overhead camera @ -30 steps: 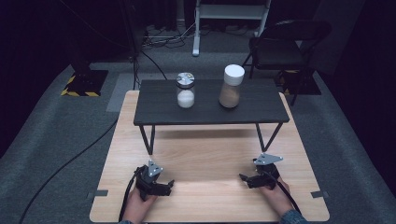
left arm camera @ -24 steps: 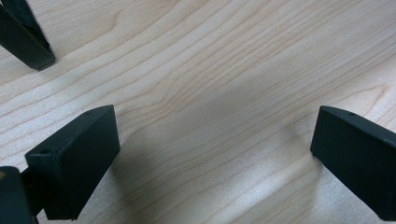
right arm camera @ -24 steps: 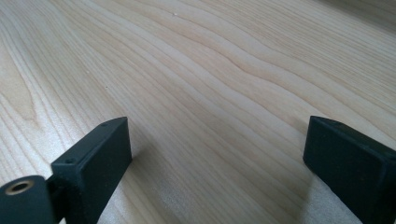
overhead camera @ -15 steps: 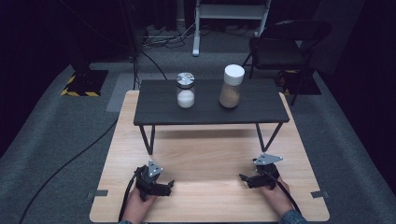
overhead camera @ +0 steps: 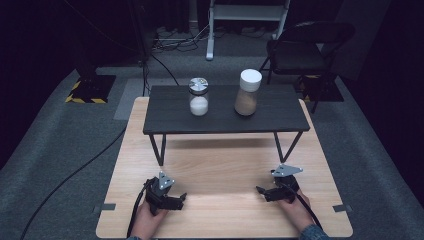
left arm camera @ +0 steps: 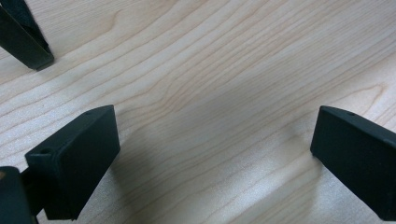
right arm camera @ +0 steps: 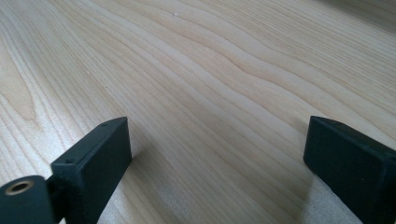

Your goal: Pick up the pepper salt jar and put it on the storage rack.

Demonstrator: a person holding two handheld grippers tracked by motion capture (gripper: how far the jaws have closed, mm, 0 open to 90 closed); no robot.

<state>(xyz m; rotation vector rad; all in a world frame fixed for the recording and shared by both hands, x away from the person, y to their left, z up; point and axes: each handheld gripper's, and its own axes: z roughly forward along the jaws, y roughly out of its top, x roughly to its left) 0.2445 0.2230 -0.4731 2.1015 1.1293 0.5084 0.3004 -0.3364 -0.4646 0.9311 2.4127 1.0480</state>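
Nothing has moved since the earlier frame: the left gripper (overhead camera: 181,200) and right gripper (overhead camera: 260,191), blocky black jaws spread wide on nothing, rest near the pale grained table's (overhead camera: 220,170) front edge, facing each other, well apart from the glass jars (overhead camera: 199,97) on the dark shelf (overhead camera: 170,117).

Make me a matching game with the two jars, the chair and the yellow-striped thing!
Things:
1. small jar
2. tall jar
3. chair
4. striped block

Clues:
A. on the floor, far left
B. white lid, brown filling
C. behind the shelf, on the right
D. silver lid, white filling

Pairs: 1-D, 2-B, 3-C, 4-A
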